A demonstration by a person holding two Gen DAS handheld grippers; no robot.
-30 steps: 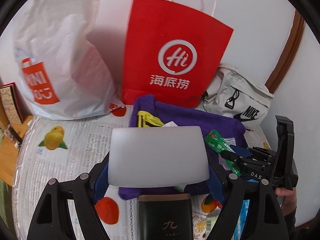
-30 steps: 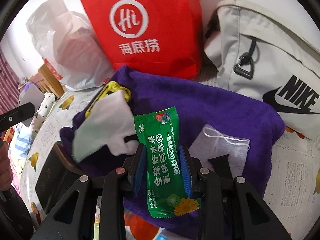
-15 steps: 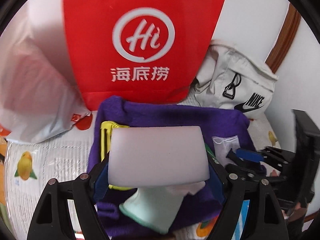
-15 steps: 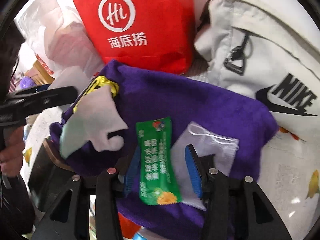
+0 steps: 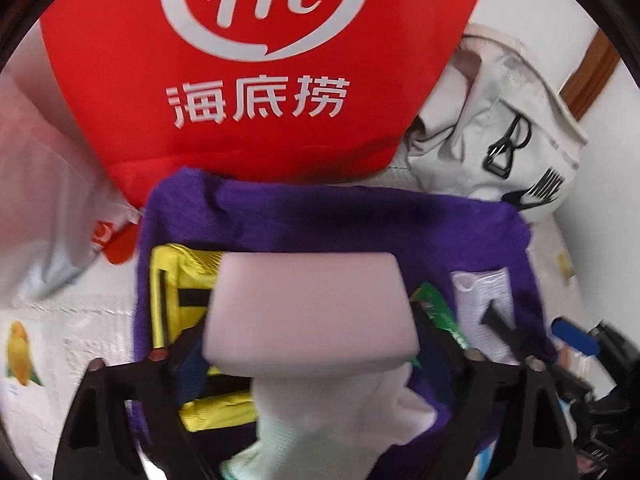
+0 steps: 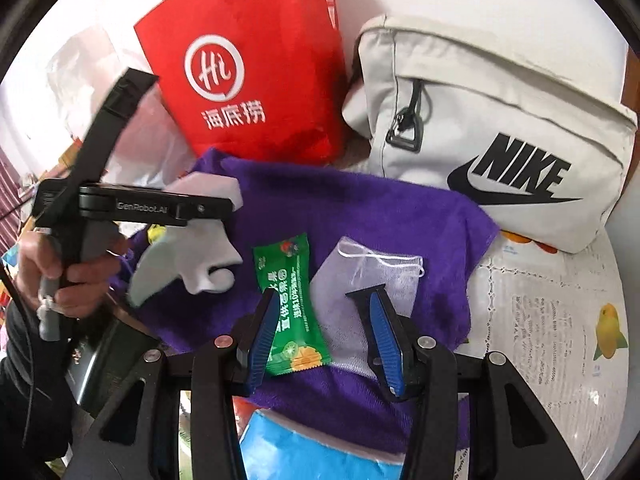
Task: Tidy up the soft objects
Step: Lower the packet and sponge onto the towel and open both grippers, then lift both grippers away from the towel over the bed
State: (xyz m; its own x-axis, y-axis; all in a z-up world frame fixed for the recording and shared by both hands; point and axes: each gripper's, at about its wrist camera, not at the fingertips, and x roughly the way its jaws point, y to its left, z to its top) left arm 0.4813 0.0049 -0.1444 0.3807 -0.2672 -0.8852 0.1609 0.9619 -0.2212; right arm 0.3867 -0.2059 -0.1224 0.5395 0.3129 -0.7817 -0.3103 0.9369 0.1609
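Note:
A purple towel (image 5: 360, 220) lies spread on the table with small items on it. My left gripper (image 5: 312, 340) hovers over its near left part. Its jaws are opening, and a white sponge block (image 5: 312, 308) still sits between them with the pads easing off its sides. Beneath it lie a white and mint sock (image 5: 328, 412) and a yellow pouch (image 5: 176, 280). My right gripper (image 6: 322, 300) stands open low over the towel (image 6: 360, 208). A green sachet (image 6: 288, 280) lies by its left finger and a white mesh pouch (image 6: 380, 272) by its right, neither pressed.
A red paper bag (image 5: 260, 80) stands behind the towel, a pale Nike bag (image 6: 500, 120) to its right, a white plastic bag (image 5: 40, 200) to its left. A dark box (image 6: 100, 360) and a blue packet (image 6: 320, 452) lie near the front. A person's hand (image 6: 52, 264) grips the left handle.
The left gripper moved forward and down over the towel with the sponge, and its jaws spread. The right gripper let go of the green sachet, widened, and drew back a little.

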